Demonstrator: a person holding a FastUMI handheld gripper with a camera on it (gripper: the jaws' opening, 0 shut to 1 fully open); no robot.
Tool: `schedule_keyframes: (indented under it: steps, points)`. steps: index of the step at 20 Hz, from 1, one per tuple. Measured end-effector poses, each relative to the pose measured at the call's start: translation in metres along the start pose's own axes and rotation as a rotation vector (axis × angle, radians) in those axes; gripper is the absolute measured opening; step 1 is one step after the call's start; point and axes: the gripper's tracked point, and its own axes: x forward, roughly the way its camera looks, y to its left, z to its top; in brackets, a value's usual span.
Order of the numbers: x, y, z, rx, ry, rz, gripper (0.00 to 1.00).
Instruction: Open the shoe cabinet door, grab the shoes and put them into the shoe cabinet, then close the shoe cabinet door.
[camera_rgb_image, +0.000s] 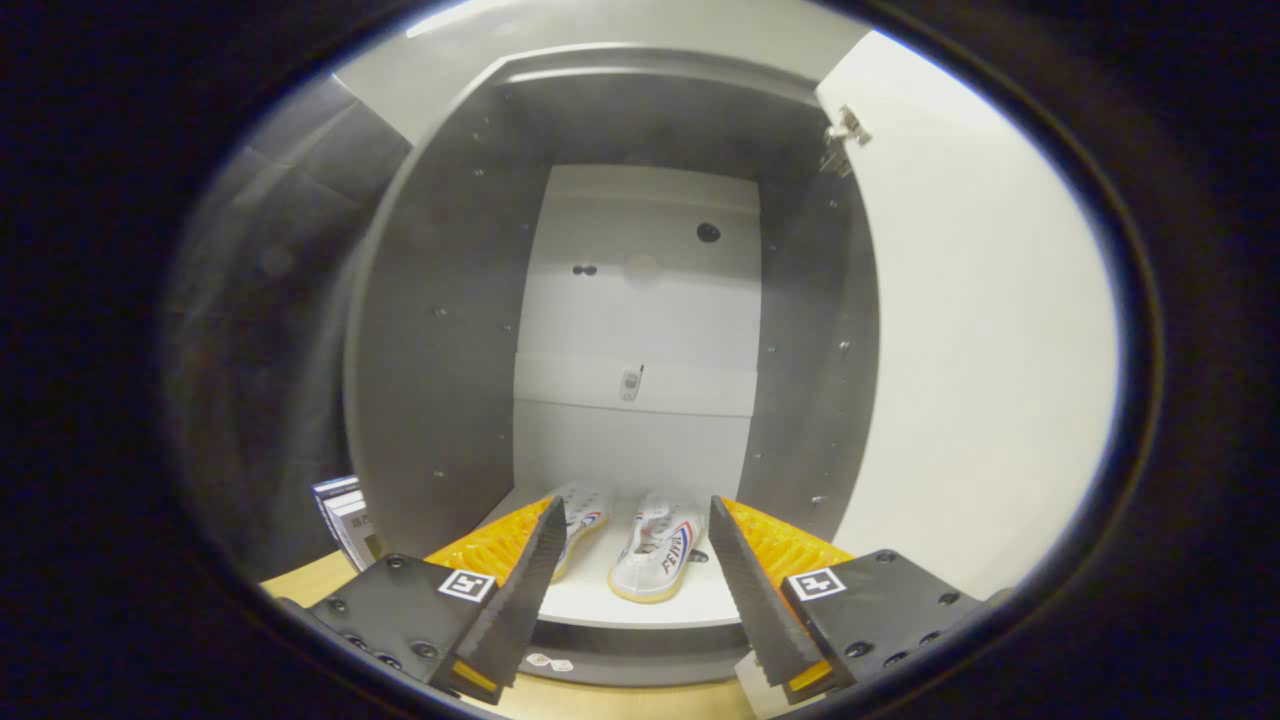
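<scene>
I saw the shoe cabinet (440, 330) w/ its door (980, 350) swung wide open to the right. The door was white & a small metal hinge (843, 135) sat near its top, where it met the cabinet's dark side wall. The back wall (640, 340) inside was pale & had a few small round holes in it.

The shoes (655, 550) were already inside, on the white bottom shelf (640, 603). There were 2 of them, white w/ red & blue stripes on the sides. They lay side by side, toes pointing toward the back wall. I couldn't tell if they touched each other.

The gripper (630, 520) was held in front of the cabinet, fingers spread wide apart w/ nothing between them. Both fingers pointed into the cabinet. The right shoe showed in the gap between the tips, a bit beyond them. The left finger (525, 580) hid part of the left shoe. I couldn't tell if the tips were past the shelf's front edge or not.

Down & left of the cabinet, some flat things like books (345, 520) stood against its outer side, on a light wood floor (310, 580).
</scene>
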Motion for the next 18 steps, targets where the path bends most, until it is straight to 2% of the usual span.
schedule_keyframes:
  steps: [5, 11, 18]
  points:
    - [-0.062, -0.021, 0.030, 0.003, -0.062, -0.017, 0.93]
    - [-0.130, -0.041, 0.046, 0.013, -0.092, 0.024, 0.95]
    - [-0.213, -0.091, 0.065, 0.060, -0.148, 0.031, 0.94]
